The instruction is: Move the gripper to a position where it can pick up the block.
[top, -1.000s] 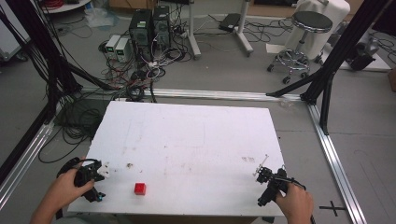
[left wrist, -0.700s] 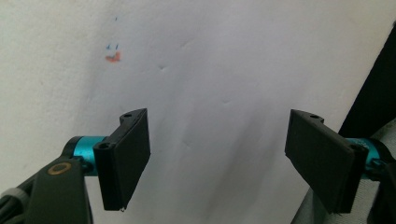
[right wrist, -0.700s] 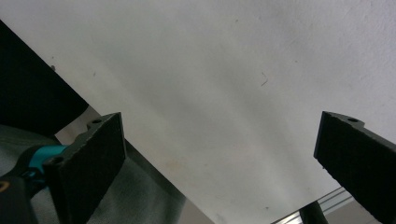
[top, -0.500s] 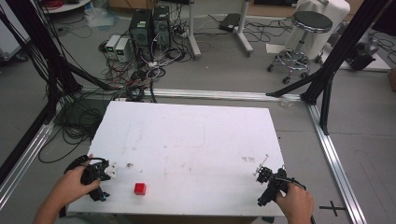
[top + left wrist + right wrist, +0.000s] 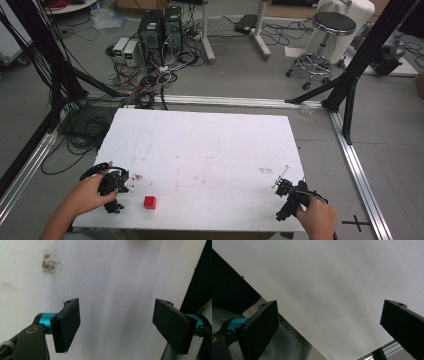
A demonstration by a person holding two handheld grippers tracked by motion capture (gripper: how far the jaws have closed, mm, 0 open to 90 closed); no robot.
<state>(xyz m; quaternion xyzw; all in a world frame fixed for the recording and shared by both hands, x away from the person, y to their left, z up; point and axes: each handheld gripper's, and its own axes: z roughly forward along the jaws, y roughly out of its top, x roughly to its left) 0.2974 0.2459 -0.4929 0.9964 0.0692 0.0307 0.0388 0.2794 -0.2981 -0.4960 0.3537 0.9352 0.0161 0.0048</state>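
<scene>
High view: small red cube (image 5: pixel 149 202) sits untouched on the white foam-topped desk (image 5: pixel 210 150) near its front edge, just right of the left gripper (image 5: pixel 116 192). Right gripper (image 5: pixel 286 200) is held well apart at the front-right corner. Both grippers' jaws are spread wide, nothing held. No grasp made yet; everything is judged left to do.

A grey concrete floor (image 5: pixel 240 75) surrounds a white table (image 5: pixel 210 145) at the centre of the frame. Silver aluminium rails (image 5: pixel 235 101) frame the table on the floor. In the upper left, computer towers (image 5: pixel 161 27) stand among tangled black cables (image 5: pixel 85 130). At the upper right sits a round black stool (image 5: pixel 327 25) on a chrome wheeled base. Black diagonal struts (image 5: pixel 370 50) cross the right side. Lighting is even and shadowless.
</scene>
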